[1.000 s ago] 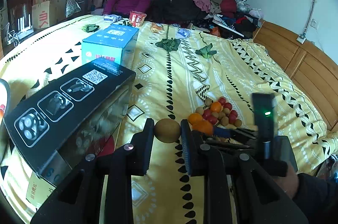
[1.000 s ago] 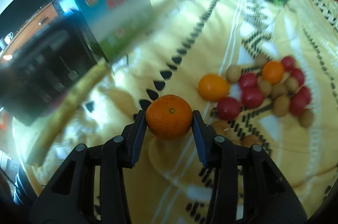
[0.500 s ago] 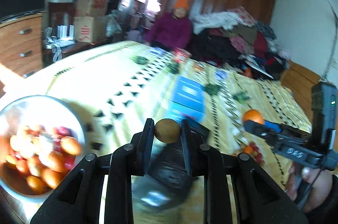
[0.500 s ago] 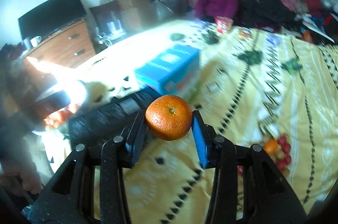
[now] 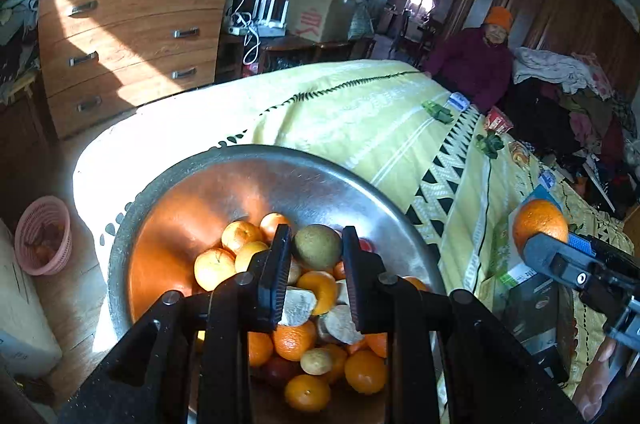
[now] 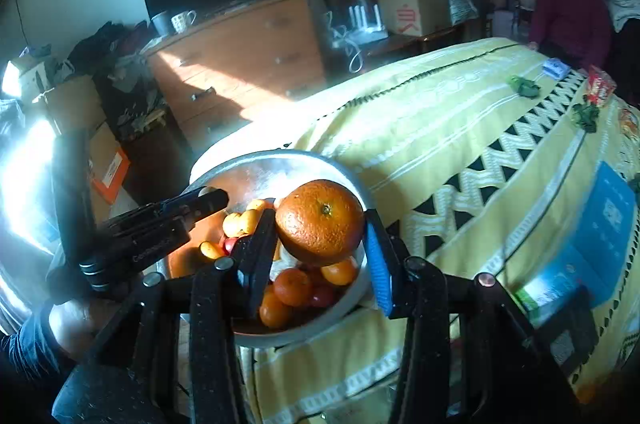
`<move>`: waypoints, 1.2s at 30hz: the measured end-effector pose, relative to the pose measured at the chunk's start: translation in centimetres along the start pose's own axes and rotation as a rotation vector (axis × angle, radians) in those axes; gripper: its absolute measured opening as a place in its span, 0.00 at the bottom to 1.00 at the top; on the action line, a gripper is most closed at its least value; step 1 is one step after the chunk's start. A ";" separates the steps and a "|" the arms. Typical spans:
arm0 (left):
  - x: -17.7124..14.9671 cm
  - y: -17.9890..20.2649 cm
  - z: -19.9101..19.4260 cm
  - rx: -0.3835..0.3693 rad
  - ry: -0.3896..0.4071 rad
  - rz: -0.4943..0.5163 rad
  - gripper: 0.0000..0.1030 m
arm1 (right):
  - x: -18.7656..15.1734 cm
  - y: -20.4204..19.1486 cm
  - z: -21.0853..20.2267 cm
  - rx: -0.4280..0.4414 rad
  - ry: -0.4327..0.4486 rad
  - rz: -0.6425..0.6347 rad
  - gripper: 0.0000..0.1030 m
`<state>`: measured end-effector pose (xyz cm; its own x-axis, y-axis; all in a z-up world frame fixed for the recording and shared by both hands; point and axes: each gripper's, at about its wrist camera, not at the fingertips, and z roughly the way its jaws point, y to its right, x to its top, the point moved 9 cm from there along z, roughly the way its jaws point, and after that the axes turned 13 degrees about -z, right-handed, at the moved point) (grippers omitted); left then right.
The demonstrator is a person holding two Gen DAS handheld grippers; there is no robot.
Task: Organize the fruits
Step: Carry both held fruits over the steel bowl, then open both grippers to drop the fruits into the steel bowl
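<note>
- Over the metal bowl (image 5: pixel 224 175), L gripper (image 5: pixel 316 252) hangs w/ its fingers (image 5: pixel 276 264) pinching a brown-green kiwi (image 5: pixel 317 246) from both sides.
- Kiwi sits above the fruit heap, roughly over the bowl's middle; not touching the fruit below as far as the left wrist view shows.
- Inside the bowl: a pile of oranges (image 5: pixel 294 340), a few red fruits, some small brown ones & 2 pale chunky pieces just under the L fingers.
- Bowl rests on the bed (image 5: pixel 360 111), on its yellow patterned cover, at the corner nearest the wooden dresser (image 5: pixel 132 35).
- R gripper (image 6: pixel 322 224) is just beside the bowl, on the side away from the dresser; fingers (image 6: pixel 378 252) clamped on a big orange (image 6: pixel 320 220), 1 pad each side, stem end facing the cam.
- Big orange hangs above the bowl's rim in the right wrist view, clear of the pile.
- From the left wrist view the R gripper (image 5: pixel 560 252) comes in beyond the bowl's right edge w/ the same orange at its tip.
- Blue box (image 6: pixel 592 244) lies on the bed well apart from the bowl, w/ a black box (image 5: pixel 532 308) between them.
- Pink basket (image 5: pixel 42 236) stands on the floor beside the bed, near the bowl's corner.
- A seated person in an orange hat (image 5: pixel 476 63) is at the bed's far end, well away from the bowl.
</note>
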<state>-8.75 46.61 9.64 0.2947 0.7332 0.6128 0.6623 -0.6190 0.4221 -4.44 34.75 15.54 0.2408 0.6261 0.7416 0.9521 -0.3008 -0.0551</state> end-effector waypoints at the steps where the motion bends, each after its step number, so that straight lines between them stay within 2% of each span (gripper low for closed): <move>1: 0.0 -0.2 0.7 0.015 -0.009 0.001 0.24 | -0.2 -0.2 0.7 0.011 -0.014 -0.001 0.42; 5: -0.1 -0.7 2.7 0.040 -0.031 0.006 0.24 | -1.6 0.0 4.7 0.041 -0.095 0.028 0.42; 12: -0.1 -1.0 3.4 0.042 -0.047 0.035 0.26 | -1.4 0.7 6.8 0.041 -0.135 0.053 0.43; 13: 0.0 -1.0 3.4 0.041 -0.048 0.034 0.30 | -1.2 0.7 6.8 0.038 -0.132 0.050 0.43; 15: 0.2 -1.0 3.2 0.041 -0.031 0.024 0.52 | -1.0 0.9 6.7 0.016 -0.129 0.051 0.43; 18: 1.0 -1.2 2.3 0.042 0.012 0.012 0.66 | -0.3 1.0 6.0 -0.002 -0.104 0.056 0.45; 20: 1.2 -1.0 1.9 0.043 0.032 0.010 0.72 | 0.1 1.3 4.8 -0.002 -0.069 0.079 0.52; 22: 1.2 -1.0 1.7 0.053 0.033 0.017 0.75 | 0.4 1.4 4.3 -0.002 -0.052 0.083 0.70; 25: 1.1 -0.2 0.0 0.030 0.056 0.020 0.75 | 0.9 2.1 2.3 -0.066 -0.022 0.075 0.71; 27: 0.4 1.7 -1.7 -0.033 0.057 0.036 0.76 | 0.8 2.7 -1.9 -0.094 0.066 0.117 0.71; 29: -1.1 5.2 -3.4 -0.111 0.035 0.074 0.78 | -0.4 3.3 -6.2 -0.128 0.127 0.163 0.80; 30: -2.0 7.4 -4.3 -0.156 0.031 0.095 0.82 | -1.3 3.8 -8.1 -0.154 0.149 0.179 0.90; 31: -2.9 10.0 -5.4 -0.211 0.028 0.129 0.84 | -2.9 4.7 -11.4 -0.214 0.189 0.206 0.96; 33: -4.9 15.6 -7.3 -0.320 0.010 0.191 0.88 | -5.8 6.5 -16.1 -0.300 0.227 0.265 0.97; 35: -6.7 21.1 -8.5 -0.442 -0.055 0.201 0.88 | -9.5 8.7 -20.5 -0.383 0.234 0.342 0.98; 36: -7.2 23.4 -8.6 -0.469 -0.092 0.194 0.88 | -11.5 9.9 -22.4 -0.423 0.226 0.385 0.98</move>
<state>-1.23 24.45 20.85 0.4554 0.6007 0.6571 0.2151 -0.7904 0.5736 -2.05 8.50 21.47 0.4624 0.2612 0.8473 0.6358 -0.7638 -0.1115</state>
